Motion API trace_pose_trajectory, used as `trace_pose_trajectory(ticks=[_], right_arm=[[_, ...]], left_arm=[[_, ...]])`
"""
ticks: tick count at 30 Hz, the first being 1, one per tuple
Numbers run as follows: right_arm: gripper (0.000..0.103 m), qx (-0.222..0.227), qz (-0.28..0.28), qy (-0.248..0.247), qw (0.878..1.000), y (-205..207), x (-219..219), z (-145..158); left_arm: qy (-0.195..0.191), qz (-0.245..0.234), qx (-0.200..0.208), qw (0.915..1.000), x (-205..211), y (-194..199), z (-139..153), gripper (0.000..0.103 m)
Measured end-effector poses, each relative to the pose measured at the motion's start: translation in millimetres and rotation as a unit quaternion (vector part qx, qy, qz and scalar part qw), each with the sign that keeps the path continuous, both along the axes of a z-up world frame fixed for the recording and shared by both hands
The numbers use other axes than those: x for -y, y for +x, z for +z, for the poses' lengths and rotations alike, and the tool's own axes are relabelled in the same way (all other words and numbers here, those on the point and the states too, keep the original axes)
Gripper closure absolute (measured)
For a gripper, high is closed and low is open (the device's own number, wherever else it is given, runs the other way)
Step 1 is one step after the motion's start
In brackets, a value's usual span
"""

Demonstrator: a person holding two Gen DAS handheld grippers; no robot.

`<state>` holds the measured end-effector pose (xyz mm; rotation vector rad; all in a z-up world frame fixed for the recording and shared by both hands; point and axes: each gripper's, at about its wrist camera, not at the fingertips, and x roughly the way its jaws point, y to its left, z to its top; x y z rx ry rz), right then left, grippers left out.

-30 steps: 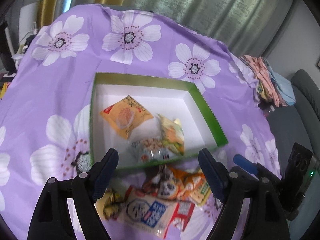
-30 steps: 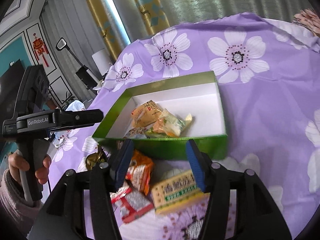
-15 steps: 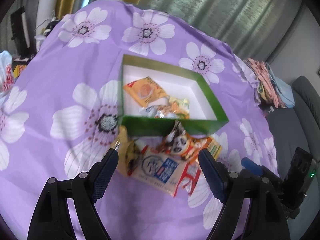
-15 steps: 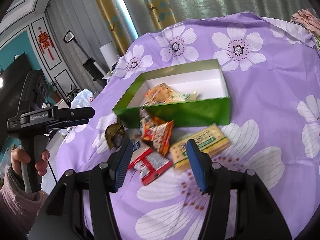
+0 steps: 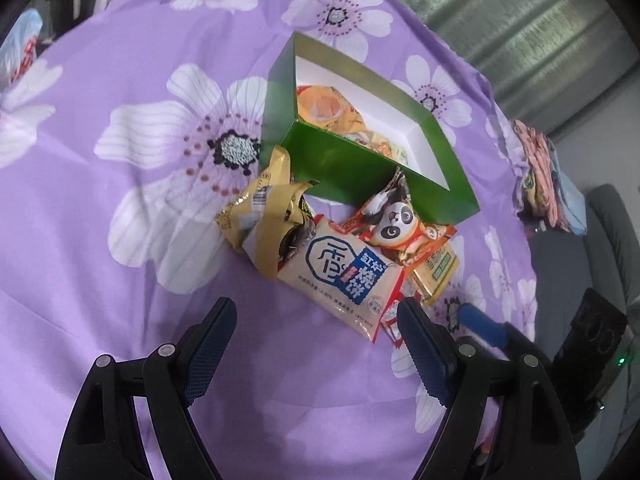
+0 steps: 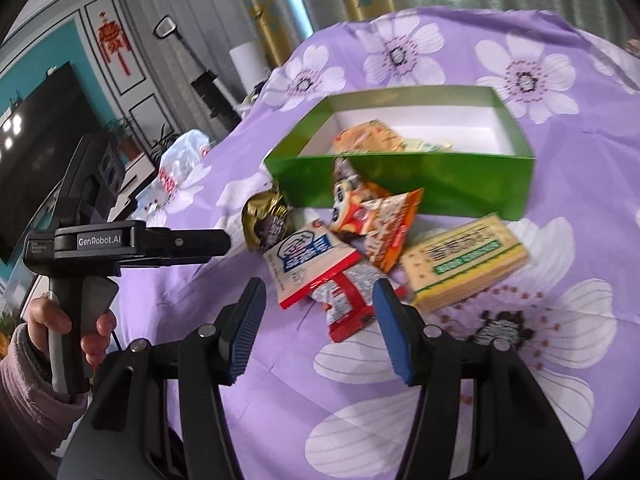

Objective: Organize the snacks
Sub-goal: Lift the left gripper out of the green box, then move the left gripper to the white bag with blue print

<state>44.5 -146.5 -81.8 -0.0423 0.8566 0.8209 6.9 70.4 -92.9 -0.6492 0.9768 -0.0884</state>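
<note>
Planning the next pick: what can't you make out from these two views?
- Box contents, both views: near wall hides the lower packets, so the count is unclear.
- Red packet, right wrist view: partly under the white packet.
- Cracker pack, left wrist view: mostly buried under the panda packet.

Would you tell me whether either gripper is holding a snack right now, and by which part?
Nothing is held: the left gripper and right gripper are both open, short of the snack pile.

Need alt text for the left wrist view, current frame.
Open left gripper hovers over a pile of snack packets on a purple floral tablecloth, holding nothing. Behind the pile sits an open green box with a few packets inside.
</note>
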Motion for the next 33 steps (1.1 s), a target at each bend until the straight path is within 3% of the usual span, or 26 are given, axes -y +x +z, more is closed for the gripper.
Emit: trace_pose_trajectory(ticks=[14, 21, 29, 33], right_arm=[[0.047, -0.023, 0.027, -0.035, 0.999, 43, -42, -33], [0.049, -0.038, 0.073, -0.028, 0.996, 42, -54, -35], [0.050, -0.055, 0.142, -0.020, 0.988, -4, -65, -27], [0.051, -0.050, 0.149, -0.039, 0.987, -10, -74, -29]], left_arm=[[-0.049, 0.005, -0.017, 0.9986, 4, 23, -23, 0.021], [-0.061, 0.006, -0.013, 0.9980, -5, 24, -25, 0.021], [-0.008, -0.019, -0.009, 0.9998, 1, 12, -19, 0.021], [0.008, -0.031, -0.007, 0.9995, 3, 5, -21, 0.028]])
